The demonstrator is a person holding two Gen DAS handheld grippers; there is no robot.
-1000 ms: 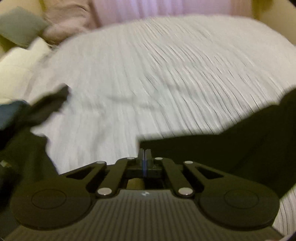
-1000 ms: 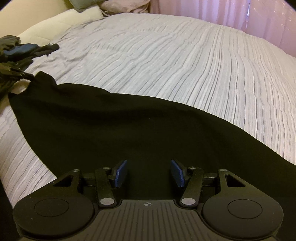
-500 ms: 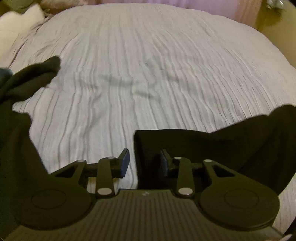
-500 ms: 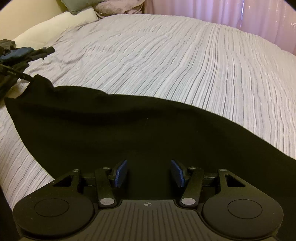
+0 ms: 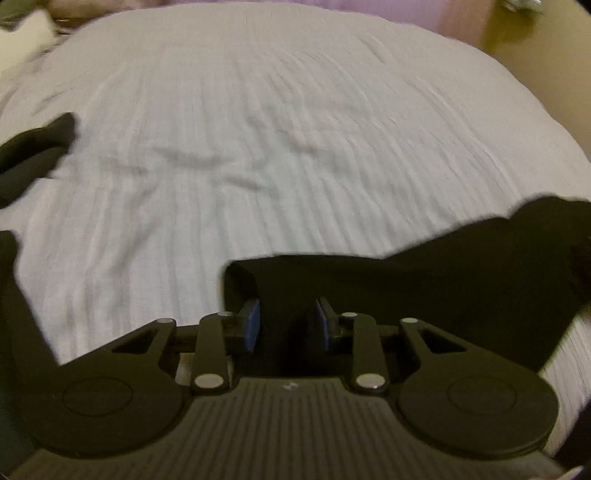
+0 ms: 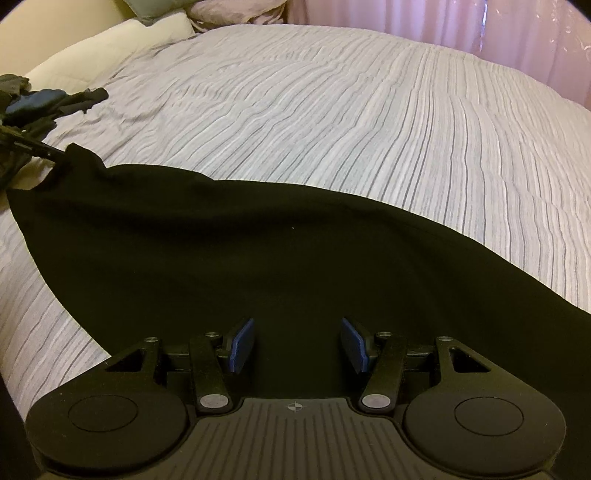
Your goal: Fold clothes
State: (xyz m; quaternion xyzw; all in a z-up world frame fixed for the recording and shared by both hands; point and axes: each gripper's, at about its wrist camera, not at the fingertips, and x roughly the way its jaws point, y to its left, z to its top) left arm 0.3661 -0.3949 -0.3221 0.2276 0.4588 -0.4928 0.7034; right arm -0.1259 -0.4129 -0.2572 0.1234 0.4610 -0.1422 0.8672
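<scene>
A black garment (image 6: 258, 251) lies spread flat on the striped bed cover, its long edge running from far left to near right. My right gripper (image 6: 297, 343) is open just above the garment's near part, nothing between its blue pads. In the left wrist view the same black garment (image 5: 424, 284) shows its left corner. My left gripper (image 5: 286, 325) is open, and the corner of the cloth lies between and under its pads. The left gripper's fingers also show far left in the right wrist view (image 6: 26, 146), at the garment's far corner.
A pile of dark and blue clothes (image 6: 40, 107) lies at the far left, also in the left wrist view (image 5: 33, 151). Cream and pink pillows (image 6: 110, 48) sit at the bed's head. Pink curtains (image 6: 480, 26) hang behind. The striped bed cover (image 6: 351, 122) stretches beyond the garment.
My left gripper was shut on the garment's corner one second ago and has opened, letting the corner go onto the bed. The right gripper stayed open and nearly still.
</scene>
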